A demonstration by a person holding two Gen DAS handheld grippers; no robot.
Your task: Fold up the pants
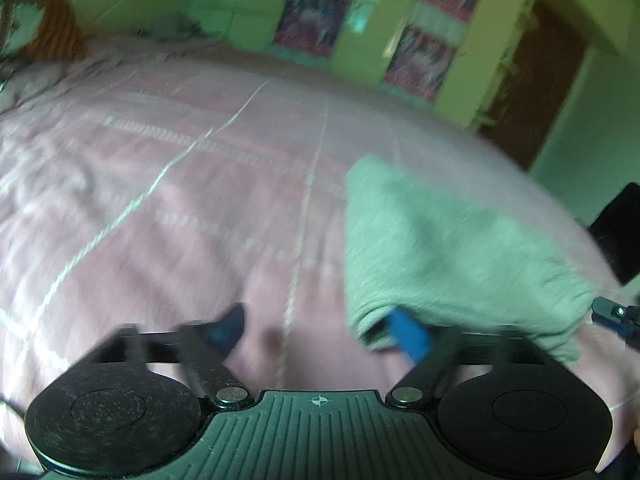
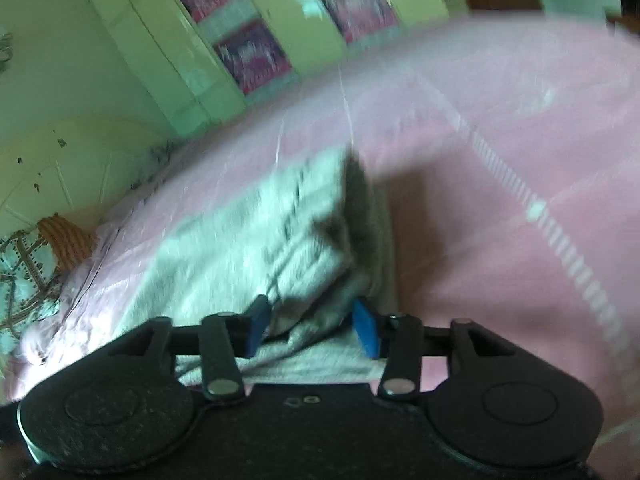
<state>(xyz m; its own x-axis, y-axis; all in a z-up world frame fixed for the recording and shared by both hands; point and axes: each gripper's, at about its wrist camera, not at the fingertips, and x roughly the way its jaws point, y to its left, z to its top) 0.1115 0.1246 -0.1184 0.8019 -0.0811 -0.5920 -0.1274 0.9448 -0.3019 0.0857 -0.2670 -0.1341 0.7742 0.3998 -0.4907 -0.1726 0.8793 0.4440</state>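
Pants (image 1: 448, 240) soft, limp (blurred); best gripped at the thick folded edge, my 5 o'clock. My left gripper (image 1: 320, 332) spread wide; right gripper (image 2: 312, 326) spread, cloth bunched between, not pinched.

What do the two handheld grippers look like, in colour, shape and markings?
Both look alike: a black ribbed body, two round black discs at the sides, black linkage bars with silver rivets, and blue pads on the jaws. The left gripper has a small white crosshair mark on its body; the right gripper shows small, unclear marks there. No cables or sleeves visible.
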